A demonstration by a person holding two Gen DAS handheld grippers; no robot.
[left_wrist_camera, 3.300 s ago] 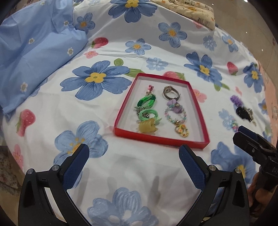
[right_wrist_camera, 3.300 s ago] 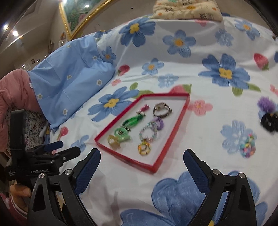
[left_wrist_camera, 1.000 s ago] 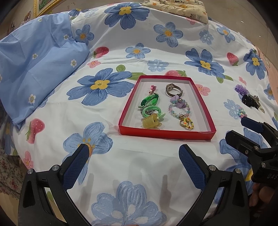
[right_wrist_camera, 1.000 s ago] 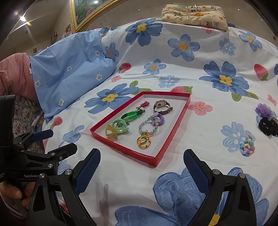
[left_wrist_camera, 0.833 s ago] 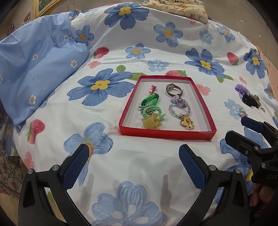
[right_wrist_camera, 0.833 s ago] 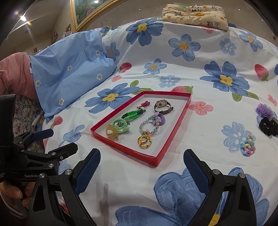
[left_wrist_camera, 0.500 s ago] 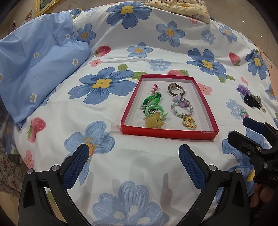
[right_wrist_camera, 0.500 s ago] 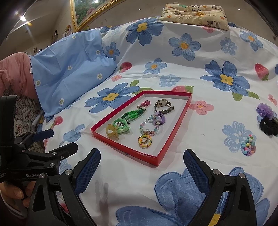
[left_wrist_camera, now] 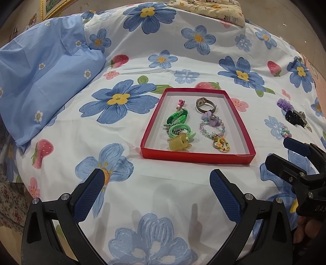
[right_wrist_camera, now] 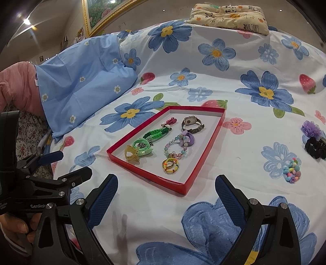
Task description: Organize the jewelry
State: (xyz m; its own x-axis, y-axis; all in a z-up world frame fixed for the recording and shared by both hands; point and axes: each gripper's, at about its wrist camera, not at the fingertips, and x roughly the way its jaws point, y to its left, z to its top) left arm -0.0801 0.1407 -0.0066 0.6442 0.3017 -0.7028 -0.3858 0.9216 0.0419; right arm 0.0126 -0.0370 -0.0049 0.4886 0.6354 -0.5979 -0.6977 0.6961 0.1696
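A shallow red tray [left_wrist_camera: 195, 158] [right_wrist_camera: 207, 150] lies on the flowered bedspread. It holds a watch [left_wrist_camera: 204, 105] [right_wrist_camera: 191, 123], a green braided bracelet [left_wrist_camera: 177, 118], a green ring with a yellow piece [left_wrist_camera: 180, 140], a pastel bead bracelet [left_wrist_camera: 213, 127] [right_wrist_camera: 179, 144] and a yellow charm [right_wrist_camera: 170, 165]. Right of the tray lie a bead bracelet [left_wrist_camera: 284, 131] [right_wrist_camera: 293, 170], a black scrunchie [left_wrist_camera: 294, 119] [right_wrist_camera: 314, 147] and a purple scrunchie [left_wrist_camera: 284, 104] [right_wrist_camera: 310, 127]. My left gripper [left_wrist_camera: 155, 192] hovers open before the tray's near edge, holding nothing. My right gripper [right_wrist_camera: 166, 198] is open and empty too.
A light blue pillow [left_wrist_camera: 42, 81] [right_wrist_camera: 81, 81] lies to the left, and a cream panda-print cushion [right_wrist_camera: 230, 13] at the far end. A gold picture frame [right_wrist_camera: 101, 18] hangs behind. A pink cloth [right_wrist_camera: 18, 89] sits at the bed's left edge.
Both grippers have stayed open and empty. The views shift only slightly; the tray sits a little further right in the left wrist view. No jewelry has moved.
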